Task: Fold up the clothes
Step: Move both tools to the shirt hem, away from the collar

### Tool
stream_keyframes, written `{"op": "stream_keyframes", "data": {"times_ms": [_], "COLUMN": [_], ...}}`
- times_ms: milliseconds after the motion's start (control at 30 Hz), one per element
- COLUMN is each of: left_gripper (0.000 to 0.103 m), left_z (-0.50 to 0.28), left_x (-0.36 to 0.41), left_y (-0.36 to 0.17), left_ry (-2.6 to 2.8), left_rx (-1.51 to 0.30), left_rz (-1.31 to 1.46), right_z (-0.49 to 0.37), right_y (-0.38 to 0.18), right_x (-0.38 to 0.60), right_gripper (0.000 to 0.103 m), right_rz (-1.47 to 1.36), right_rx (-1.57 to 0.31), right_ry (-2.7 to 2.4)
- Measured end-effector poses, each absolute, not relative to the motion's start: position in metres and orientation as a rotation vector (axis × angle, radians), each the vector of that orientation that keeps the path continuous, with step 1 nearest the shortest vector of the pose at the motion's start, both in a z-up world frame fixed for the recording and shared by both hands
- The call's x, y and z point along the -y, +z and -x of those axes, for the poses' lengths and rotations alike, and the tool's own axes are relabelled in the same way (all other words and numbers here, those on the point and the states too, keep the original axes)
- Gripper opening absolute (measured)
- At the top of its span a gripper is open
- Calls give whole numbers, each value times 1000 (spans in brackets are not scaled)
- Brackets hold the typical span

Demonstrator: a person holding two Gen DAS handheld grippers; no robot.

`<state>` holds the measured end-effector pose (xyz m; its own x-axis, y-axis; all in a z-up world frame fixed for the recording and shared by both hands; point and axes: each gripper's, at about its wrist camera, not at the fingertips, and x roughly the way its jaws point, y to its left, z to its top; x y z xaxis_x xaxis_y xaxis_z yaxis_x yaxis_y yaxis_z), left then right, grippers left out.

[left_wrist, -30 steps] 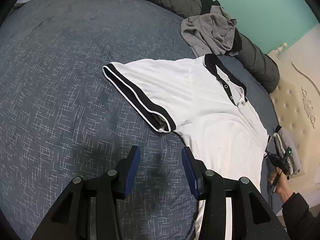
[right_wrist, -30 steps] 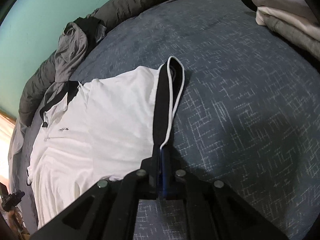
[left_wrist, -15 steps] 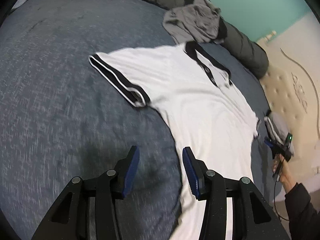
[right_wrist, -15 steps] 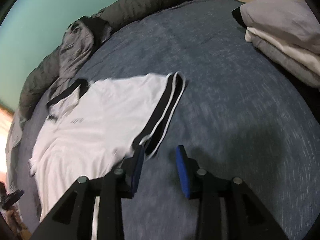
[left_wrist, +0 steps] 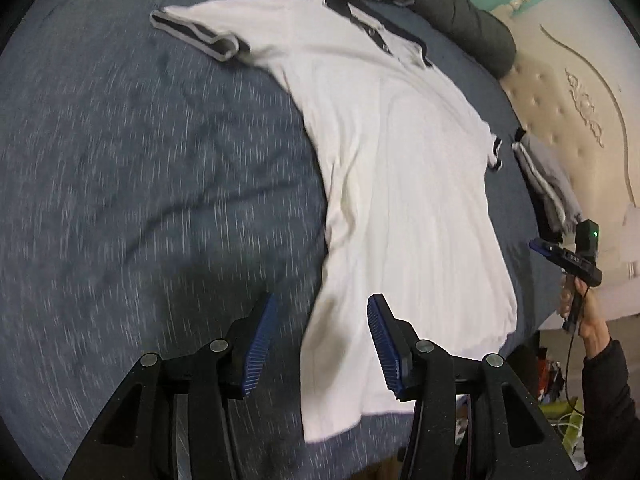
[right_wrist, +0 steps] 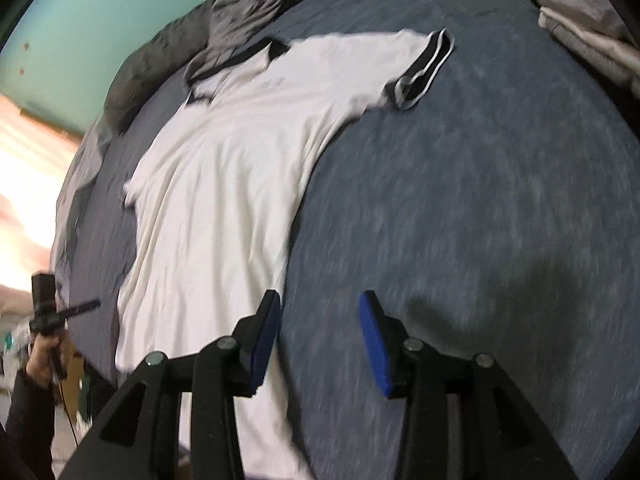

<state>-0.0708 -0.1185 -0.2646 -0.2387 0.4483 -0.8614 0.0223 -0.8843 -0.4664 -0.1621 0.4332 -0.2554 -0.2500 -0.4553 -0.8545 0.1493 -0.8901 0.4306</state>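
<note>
A white polo shirt [left_wrist: 392,184] with a black collar [left_wrist: 376,28] and black-and-white sleeve cuffs [right_wrist: 424,68] lies flat, front up, on the blue-grey bedspread [left_wrist: 120,160]. My left gripper [left_wrist: 320,340] hovers open over the shirt's lower left edge near the hem, with the cloth beneath the gap and not pinched. My right gripper [right_wrist: 320,336] hangs over the shirt's [right_wrist: 224,184] other side edge. Its jaws are opening and nothing is between them. Its left finger is above the white cloth and its right finger above bare bedspread.
A crumpled grey garment [right_wrist: 244,0] lies on a dark rolled duvet [left_wrist: 460,20] beyond the collar. Folded clothes [right_wrist: 580,20] are stacked at the bed's far right. A cream tufted headboard [left_wrist: 560,92] stands behind them. The bed's near edge is just below the hem.
The right gripper let go of the sleeve cuff, opened, and drew back along the shirt's side toward the hem. The left gripper also slid from beside the sleeve down to the hem.
</note>
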Motion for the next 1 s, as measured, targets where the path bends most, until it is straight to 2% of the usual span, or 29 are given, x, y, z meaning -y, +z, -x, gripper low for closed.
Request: {"op": "stream_keyframes", "data": {"times_ms": [333, 900, 1000], "left_gripper": [51, 51, 43], "left_z": [26, -3, -6], "left_x": [113, 105, 99], "left_y": [-277, -298, -298], "left_ry": [2166, 2163, 2160], "left_rx": [597, 574, 541], "left_rz": [1773, 1804, 1797], "right_z": [86, 60, 58], "right_y": [-264, -276, -278], "right_x": [-418, -398, -401], "right_gripper": [42, 42, 42], "right_rz": [-1693, -1733, -1742], "right_rx": [312, 243, 248], "right_ry": [-2088, -2077, -2077]}}
